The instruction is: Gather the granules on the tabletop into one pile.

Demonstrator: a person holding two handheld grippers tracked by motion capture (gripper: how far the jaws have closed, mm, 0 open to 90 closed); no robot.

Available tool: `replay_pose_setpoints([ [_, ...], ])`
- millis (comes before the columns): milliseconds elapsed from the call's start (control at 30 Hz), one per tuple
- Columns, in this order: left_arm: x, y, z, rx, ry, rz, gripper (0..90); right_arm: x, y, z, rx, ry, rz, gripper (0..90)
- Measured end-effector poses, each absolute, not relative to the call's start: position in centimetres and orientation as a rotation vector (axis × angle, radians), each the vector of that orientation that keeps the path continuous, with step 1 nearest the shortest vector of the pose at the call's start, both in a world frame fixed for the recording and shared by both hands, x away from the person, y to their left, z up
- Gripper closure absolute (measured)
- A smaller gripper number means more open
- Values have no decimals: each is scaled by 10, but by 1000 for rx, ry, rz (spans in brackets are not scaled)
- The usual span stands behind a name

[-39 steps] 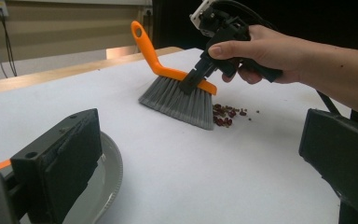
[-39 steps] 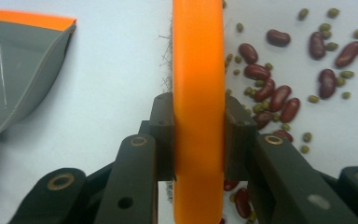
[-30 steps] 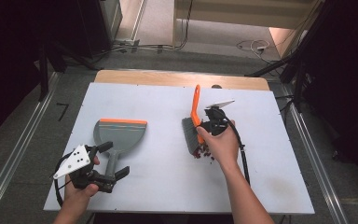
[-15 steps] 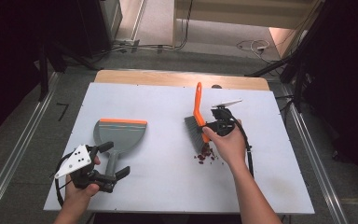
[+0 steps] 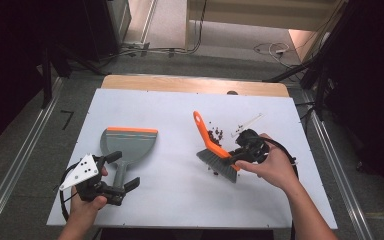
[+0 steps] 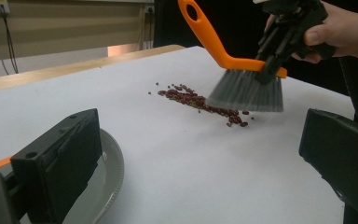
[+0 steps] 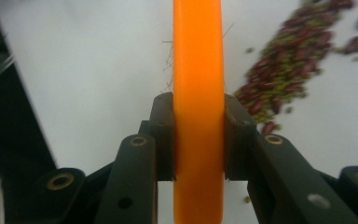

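a white table (image 5: 180, 115) with a wooden strip along its 12 o'clock edge stands on grey floor (image 5: 25, 150) between metal rails, dark gear all round. the grey dustpan (image 5: 128, 142), orange-lipped, lies at 9 o'clock, nothing in it. red-brown beans (image 5: 215, 134) are scattered toward 2 o'clock. the right gripper (image 5: 240, 152) is clenched on the orange-handled brush (image 5: 215, 152), bristles beside the beans. the left gripper (image 5: 122, 172) hangs at 7 o'clock, jaws spread wide about the dustpan's handle without touching it.
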State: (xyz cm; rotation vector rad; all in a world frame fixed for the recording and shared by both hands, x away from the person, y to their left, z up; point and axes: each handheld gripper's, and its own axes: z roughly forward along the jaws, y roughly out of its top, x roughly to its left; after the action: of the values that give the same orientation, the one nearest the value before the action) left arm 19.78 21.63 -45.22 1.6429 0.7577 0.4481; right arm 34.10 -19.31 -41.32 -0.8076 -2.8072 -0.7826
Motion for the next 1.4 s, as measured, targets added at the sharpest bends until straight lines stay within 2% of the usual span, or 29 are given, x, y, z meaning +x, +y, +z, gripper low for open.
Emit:
replay_pose_setpoints([
  [300, 198, 213, -453, 1645, 759, 440, 0, 350, -198, -440, -566, -2808, -714, 684],
  [533, 199, 216, -454, 1640, 767, 442, 0, 374, -196, -446, -529, -2805, -734, 683],
  [1400, 195, 215, -455, 1640, 770, 434, 0, 448, -187, -441, -622, -2827, -736, 682],
])
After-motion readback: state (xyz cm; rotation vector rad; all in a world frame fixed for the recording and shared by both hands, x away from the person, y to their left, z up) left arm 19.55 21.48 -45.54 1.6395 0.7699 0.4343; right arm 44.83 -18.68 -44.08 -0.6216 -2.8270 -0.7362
